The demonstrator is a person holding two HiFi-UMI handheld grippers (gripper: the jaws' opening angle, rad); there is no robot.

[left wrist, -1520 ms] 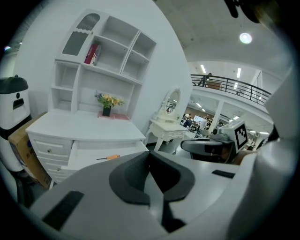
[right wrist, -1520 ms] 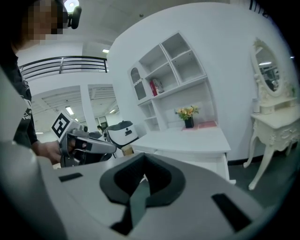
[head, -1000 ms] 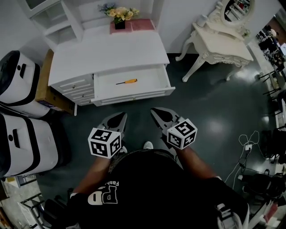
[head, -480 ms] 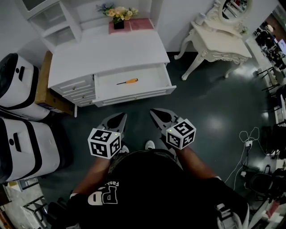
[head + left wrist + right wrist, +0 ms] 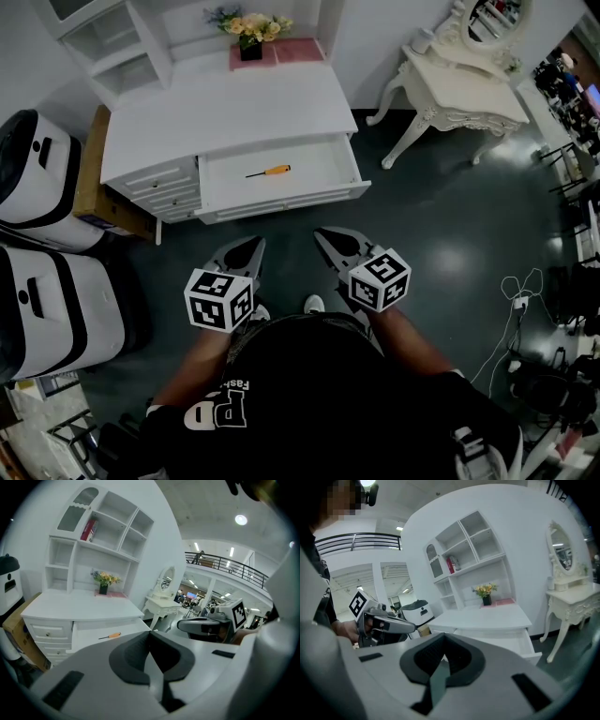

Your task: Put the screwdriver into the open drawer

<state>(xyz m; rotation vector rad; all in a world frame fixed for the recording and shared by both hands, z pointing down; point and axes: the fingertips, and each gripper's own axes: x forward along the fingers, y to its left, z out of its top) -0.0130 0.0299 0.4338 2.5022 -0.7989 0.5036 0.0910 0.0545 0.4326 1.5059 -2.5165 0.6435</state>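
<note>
Grey jaws of the left gripper [image 5: 253, 246] are sitting pressed together, tip to tip, with nothing between them. The right gripper [image 5: 325, 236] is doing the same: its jaws are meeting at the tips and carrying nothing. Both are hanging side by side over the dark floor [image 5: 441, 225], just apart from each other, each pointing toward the desk [image 5: 225, 103] and tilting slightly down. The person's hands are gripping them behind the marker cubes, and the toe of a white shoe [image 5: 310, 304] is showing between the two.

Ahead of the tips, well apart from both of them, the drawer [image 5: 281, 201] is standing pulled out from the right part of the white desk. The screwdriver [image 5: 268, 172] is lying flat on the drawer's bottom, a little left of the middle – orange handle to the right, dark shaft pointing left. Nothing is touching it.

Left of the drawer, a stack of small drawers [image 5: 155, 180] is sitting closed. At the back of the desk top, a pot of flowers [image 5: 249, 28] is standing beside a pink mat [image 5: 286, 52]. A cardboard box [image 5: 94, 173] is leaning against the desk's left side, and a white dressing table [image 5: 469, 89] is standing off to the right.
</note>
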